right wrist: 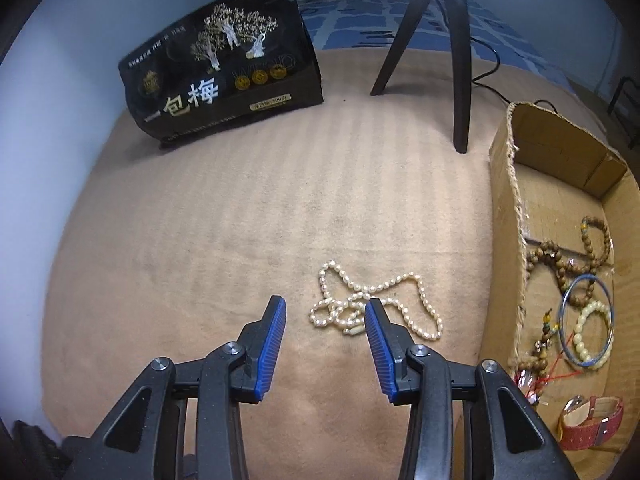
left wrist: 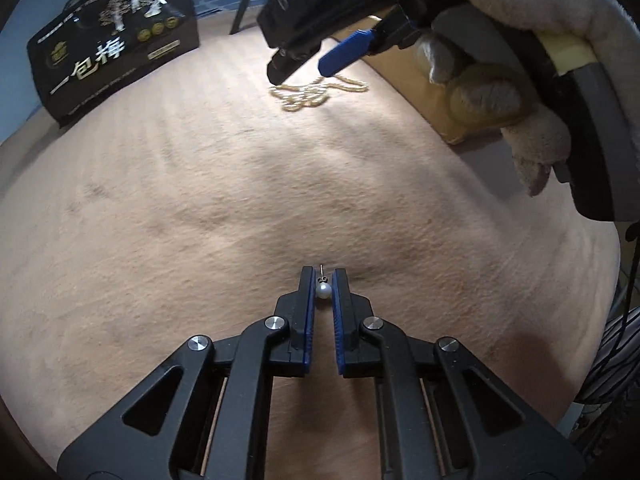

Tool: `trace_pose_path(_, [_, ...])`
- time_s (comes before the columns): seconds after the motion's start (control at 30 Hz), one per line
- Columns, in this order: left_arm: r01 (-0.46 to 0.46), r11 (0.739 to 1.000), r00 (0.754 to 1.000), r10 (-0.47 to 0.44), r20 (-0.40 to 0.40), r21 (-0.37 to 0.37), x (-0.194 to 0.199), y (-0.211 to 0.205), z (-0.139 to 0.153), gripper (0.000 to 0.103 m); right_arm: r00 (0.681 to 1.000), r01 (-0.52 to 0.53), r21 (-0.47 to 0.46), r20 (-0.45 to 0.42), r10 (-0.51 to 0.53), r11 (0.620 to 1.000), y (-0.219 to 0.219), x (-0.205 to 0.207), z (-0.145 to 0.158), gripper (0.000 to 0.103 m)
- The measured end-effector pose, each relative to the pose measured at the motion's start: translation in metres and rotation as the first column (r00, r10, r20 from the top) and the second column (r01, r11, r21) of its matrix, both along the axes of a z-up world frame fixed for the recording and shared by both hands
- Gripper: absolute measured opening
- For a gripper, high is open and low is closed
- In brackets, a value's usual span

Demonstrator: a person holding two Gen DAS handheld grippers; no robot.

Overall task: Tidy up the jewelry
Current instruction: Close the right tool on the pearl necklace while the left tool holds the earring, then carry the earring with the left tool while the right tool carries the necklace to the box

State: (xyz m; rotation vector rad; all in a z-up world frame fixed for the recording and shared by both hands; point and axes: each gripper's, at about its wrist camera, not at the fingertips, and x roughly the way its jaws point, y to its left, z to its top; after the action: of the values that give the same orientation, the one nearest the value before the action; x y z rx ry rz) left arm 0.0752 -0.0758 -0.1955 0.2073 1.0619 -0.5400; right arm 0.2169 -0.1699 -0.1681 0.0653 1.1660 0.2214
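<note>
my left hand-held gripper pinches a pearl earring; my right hand-held gripper gapes over pearls. right of it, the box holds bracelets and a watch.

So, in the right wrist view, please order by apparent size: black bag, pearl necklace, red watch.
1. black bag
2. pearl necklace
3. red watch
The watch lies nearest the camera and partly cut off, so its rank is unsure.

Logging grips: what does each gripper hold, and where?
Left gripper pinches the pearl earring by its pearl. Right gripper holds nothing.
</note>
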Motion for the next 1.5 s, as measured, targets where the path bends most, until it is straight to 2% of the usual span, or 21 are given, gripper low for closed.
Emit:
trace_pose_path(0.03, [-0.007, 1.0, 1.0, 0.007, -0.003, -0.004, 0.001, 0.004, 0.0, 0.007, 1.0, 0.002, -0.006, -0.001, -0.002, 1.0, 0.001, 0.002, -0.002, 0.046])
trace_pose_path(0.1, [-0.018, 1.0, 1.0, 0.018, -0.006, -0.007, 0.005, 0.009, 0.0, 0.007, 1.0, 0.007, -0.023, -0.001, -0.007, 1.0, 0.005, 0.005, -0.005, 0.058])
trace_pose_path(0.23, [-0.039, 0.999, 0.999, 0.039, -0.012, -0.015, 0.009, 0.018, 0.0, 0.007, 1.0, 0.003, -0.071, -0.02, -0.004, 0.997, 0.013, 0.013, -0.016, 0.062])
trace_pose_path(0.3, [-0.047, 0.999, 0.999, 0.047, -0.015, -0.019, 0.01, 0.022, 0.0, 0.007, 1.0, 0.002, -0.11, -0.028, -0.005, 0.994, 0.015, 0.016, -0.023, 0.074])
trace_pose_path(0.47, [-0.064, 0.998, 0.998, 0.064, -0.022, -0.026, 0.017, 0.032, 0.0, 0.007, 0.999, 0.015, -0.136, -0.031, -0.02, 0.991, 0.012, 0.021, -0.031, 0.074])
trace_pose_path(0.53, [-0.073, 0.997, 0.997, 0.072, -0.027, -0.032, 0.02, 0.032, 0.0, 0.007, 1.0, 0.011, -0.148, -0.026, -0.015, 0.989, 0.01, 0.021, -0.031, 0.068])
trace_pose_path(0.57, [-0.078, 0.996, 0.997, 0.077, -0.029, -0.034, 0.021, 0.033, -0.001, 0.007, 1.0, 0.013, -0.146, -0.02, -0.016, 0.989, 0.009, 0.02, -0.031, 0.054])
trace_pose_path(0.6, [-0.082, 0.996, 0.996, 0.081, -0.03, -0.035, 0.022, 0.033, -0.001, 0.007, 0.999, 0.012, -0.128, -0.028, -0.016, 0.992, 0.007, 0.021, -0.031, 0.035])
trace_pose_path(0.63, [-0.086, 0.996, 0.996, 0.085, -0.033, -0.037, 0.023, 0.034, -0.001, 0.007, 0.999, 0.019, -0.113, -0.029, -0.022, 0.993, 0.003, 0.02, -0.031, 0.033])
trace_pose_path(0.7, [-0.093, 0.995, 0.995, 0.092, -0.043, -0.04, 0.027, 0.035, 0.0, 0.007, 0.999, 0.02, -0.103, -0.031, -0.024, 0.994, -0.001, 0.019, -0.032, 0.017])
trace_pose_path(0.77, [-0.106, 0.994, 0.994, 0.105, -0.043, -0.038, 0.03, 0.035, 0.001, 0.007, 0.999, 0.022, -0.089, -0.035, -0.025, 0.996, -0.005, 0.018, -0.031, 0.007])
trace_pose_path(0.93, [-0.139, 0.989, 0.99, 0.137, -0.032, -0.055, 0.032, 0.042, 0.011, 0.007, 0.999, 0.014, -0.038, -0.031, -0.015, 0.999, -0.004, 0.008, -0.02, 0.005])
trace_pose_path(1.2, [-0.169, 0.982, 0.985, 0.171, 0.005, -0.085, 0.029, 0.05, 0.032, 0.007, 1.0, -0.011, 0.014, 0.026, 0.01, 1.0, -0.002, -0.01, 0.01, 0.005])
trace_pose_path(1.5, [-0.181, 0.973, 0.98, 0.19, 0.055, -0.143, 0.033, 0.045, 0.063, 0.007, 0.995, -0.01, 0.081, 0.101, 0.001, 0.997, -0.019, -0.03, 0.05, 0.005])
